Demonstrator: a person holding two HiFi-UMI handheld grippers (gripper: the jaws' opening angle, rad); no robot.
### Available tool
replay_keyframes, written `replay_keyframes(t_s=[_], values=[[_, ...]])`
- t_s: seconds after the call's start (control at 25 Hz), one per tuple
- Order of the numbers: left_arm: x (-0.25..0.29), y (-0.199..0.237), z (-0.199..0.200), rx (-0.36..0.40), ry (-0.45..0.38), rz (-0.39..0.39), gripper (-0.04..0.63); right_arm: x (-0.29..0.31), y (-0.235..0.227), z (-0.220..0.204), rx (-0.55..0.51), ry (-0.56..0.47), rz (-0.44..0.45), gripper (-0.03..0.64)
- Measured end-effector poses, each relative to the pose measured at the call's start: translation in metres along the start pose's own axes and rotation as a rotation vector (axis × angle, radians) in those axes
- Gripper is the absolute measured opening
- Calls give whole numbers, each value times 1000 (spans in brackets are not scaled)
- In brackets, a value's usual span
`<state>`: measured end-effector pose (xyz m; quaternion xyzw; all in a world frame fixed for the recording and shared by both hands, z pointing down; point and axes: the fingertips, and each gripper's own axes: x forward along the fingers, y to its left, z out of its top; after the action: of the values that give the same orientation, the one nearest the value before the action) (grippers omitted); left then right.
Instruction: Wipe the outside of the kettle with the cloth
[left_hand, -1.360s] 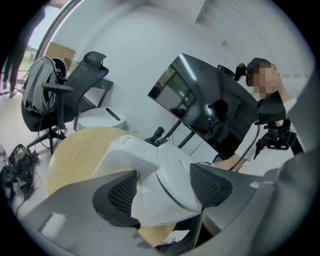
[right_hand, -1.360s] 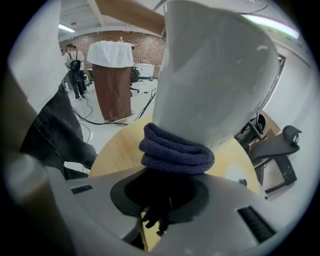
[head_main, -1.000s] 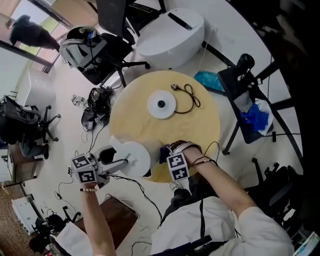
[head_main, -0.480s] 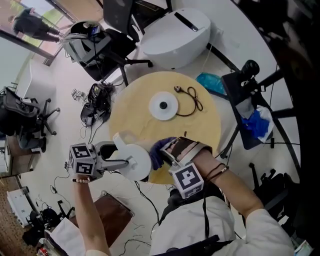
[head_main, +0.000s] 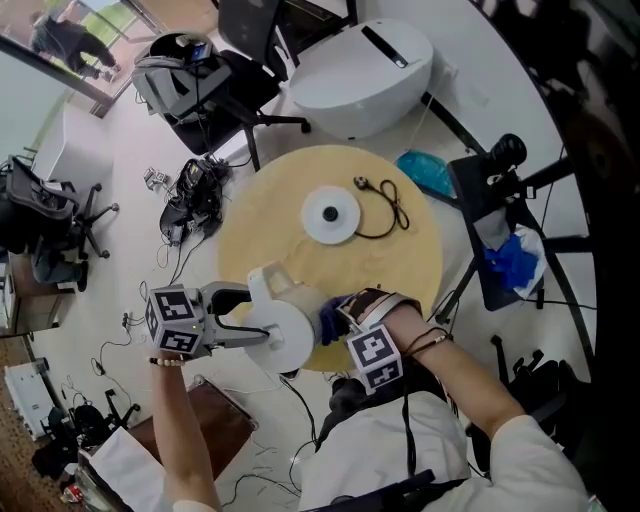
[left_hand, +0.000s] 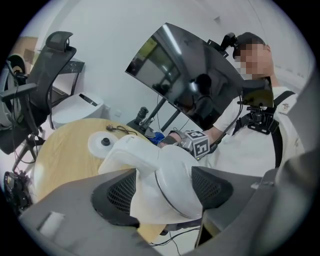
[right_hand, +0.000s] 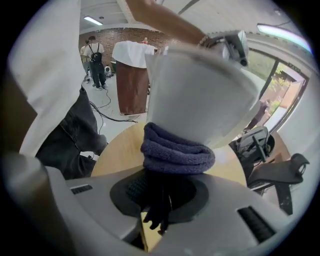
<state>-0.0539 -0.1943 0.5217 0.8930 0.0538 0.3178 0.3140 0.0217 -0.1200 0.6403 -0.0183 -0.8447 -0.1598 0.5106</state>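
Head view: you stand at the near edge of a round wooden worktop (head_main: 400, 260) with a gripper in each hand. Your left gripper (head_main: 262, 320) reaches in from the left and has the white kettle (head_main: 295, 330) between its jaws, over the near-left rim of the worktop. The kettle is tilted, and its spout (head_main: 268, 283) points away from you, toward the middle of the worktop. Your right gripper (head_main: 340, 325) comes in from the right, just beside the kettle. A dark blue cloth (head_main: 328, 320) sits at its tip and touches the kettle's right side.

In the left gripper view, the jaws stand wide. One mesh pad lies on each flank of the kettle's body and both press on it, so you have the kettle gripped.

In the right gripper view, the jaws are closed narrow on the cloth. A folded roll of it bulges out ahead of the pads, and loose ends hang down between them. The top of the roll presses against the lower part of the kettle's white wall, which fills the upper half of that view.

Farther out on the worktop lies the kettle's round white base (head_main: 330, 215), well apart from the kettle. A dark cord (head_main: 388, 205) loops just beside the base on its right.
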Motion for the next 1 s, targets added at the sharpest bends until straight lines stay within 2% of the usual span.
replay_keyframes(t_s=[0.16,0.28,0.36,0.48,0.56,0.6,0.68,0.76,0.84,1.0], values=[[-2,1,2,9,3,37,357,44,15,-22,58,41,86,75],[-7,7,0,-16,-33,105,394,66,19,-39,95,65,130,75],[-15,12,1,-30,-87,203,407,71,20,-43,117,60,147,75],[-37,15,10,-49,-209,429,405,71,18,-43,130,65,161,75],[-48,9,12,-97,-294,551,405,68,16,-43,124,87,165,75],[-49,4,11,-133,-326,585,403,65,14,-42,117,96,160,75],[-44,-5,3,-203,-352,632,403,54,5,-39,107,100,141,75],[-34,-8,-8,-247,-335,676,402,39,-7,-34,96,92,118,75],[-23,-10,-15,-256,-304,690,400,22,-19,-28,69,81,95,75],[-14,-12,-14,-223,-272,685,342,-8,-43,-12,-36,67,52,75]])
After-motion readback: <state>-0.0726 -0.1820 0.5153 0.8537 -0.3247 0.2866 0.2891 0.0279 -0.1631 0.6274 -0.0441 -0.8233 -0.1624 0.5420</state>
